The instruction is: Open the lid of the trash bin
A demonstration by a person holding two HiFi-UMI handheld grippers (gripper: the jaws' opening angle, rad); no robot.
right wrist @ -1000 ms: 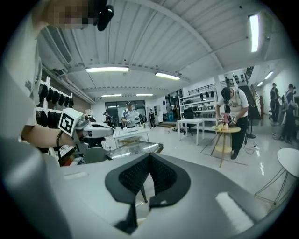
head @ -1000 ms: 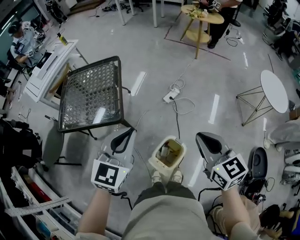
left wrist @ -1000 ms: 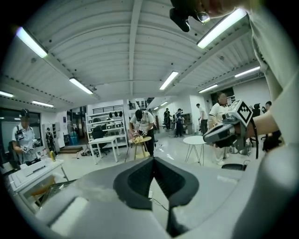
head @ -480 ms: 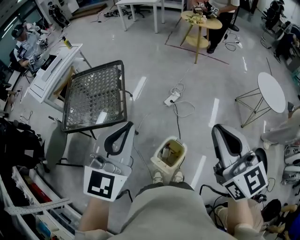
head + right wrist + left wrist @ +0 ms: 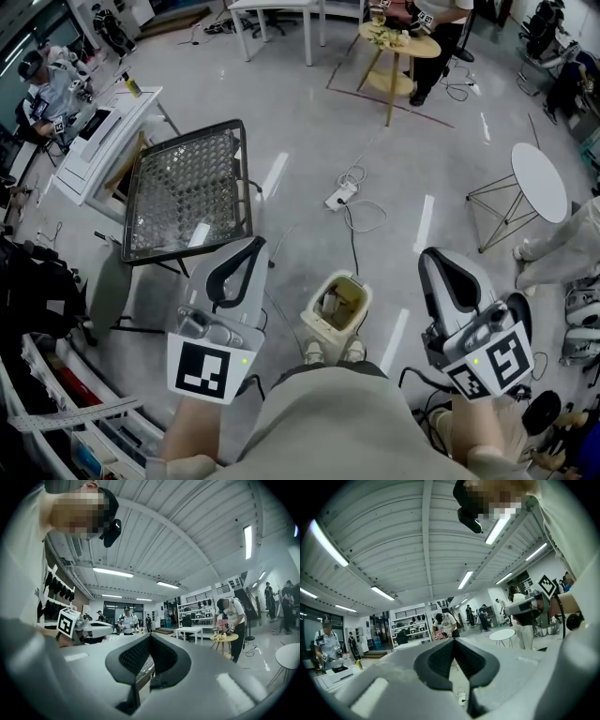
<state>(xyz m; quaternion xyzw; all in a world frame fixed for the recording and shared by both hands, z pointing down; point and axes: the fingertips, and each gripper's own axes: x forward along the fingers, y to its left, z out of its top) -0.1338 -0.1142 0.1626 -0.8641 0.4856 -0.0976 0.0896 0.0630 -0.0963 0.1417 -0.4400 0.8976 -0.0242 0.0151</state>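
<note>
Item: trash bin [image 5: 336, 307], cream, upright on the floor just ahead of my shoes [image 5: 331, 353]; its top faced up at me and loose rubbish showed inside. Item: left gripper [image 5: 236, 265], held up to the left of the bin and apart from it, fingers [image 5: 436, 660] clenched tip to tip with nothing between them. Item: right gripper [image 5: 441, 278], held up to the right of the bin, also clear of it, fingers [image 5: 136, 656] likewise pressed together on nothing. Item: white power strip [image 5: 339, 195], lying on the floor beyond the bin, its cable trailing back toward me.
</note>
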